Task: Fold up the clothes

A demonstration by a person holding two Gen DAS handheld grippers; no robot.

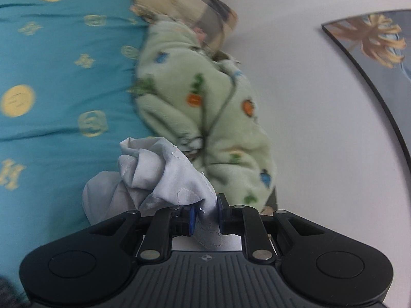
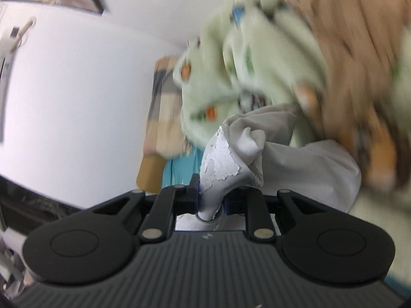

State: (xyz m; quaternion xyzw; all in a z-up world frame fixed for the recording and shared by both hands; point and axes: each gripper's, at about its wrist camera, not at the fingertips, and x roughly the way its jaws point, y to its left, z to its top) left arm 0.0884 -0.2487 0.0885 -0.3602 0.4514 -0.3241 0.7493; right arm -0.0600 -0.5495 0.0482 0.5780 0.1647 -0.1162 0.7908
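A crumpled light grey garment (image 1: 164,177) with a cracked white print hangs bunched over the teal bed cover (image 1: 61,77). My left gripper (image 1: 206,214) is shut on one edge of it. In the right wrist view the same grey garment (image 2: 282,151) is bunched in front of my right gripper (image 2: 210,200), which is shut on another part of it. Both views are tilted and blurred.
A pale green fleece garment (image 1: 205,97) with carrot patterns lies beside the grey one, also in the right wrist view (image 2: 231,77). A striped beige pillow (image 1: 185,2) lies beyond it. A framed picture (image 1: 372,41) hangs on the white wall. A blurred brown cloth (image 2: 359,51) fills the right.
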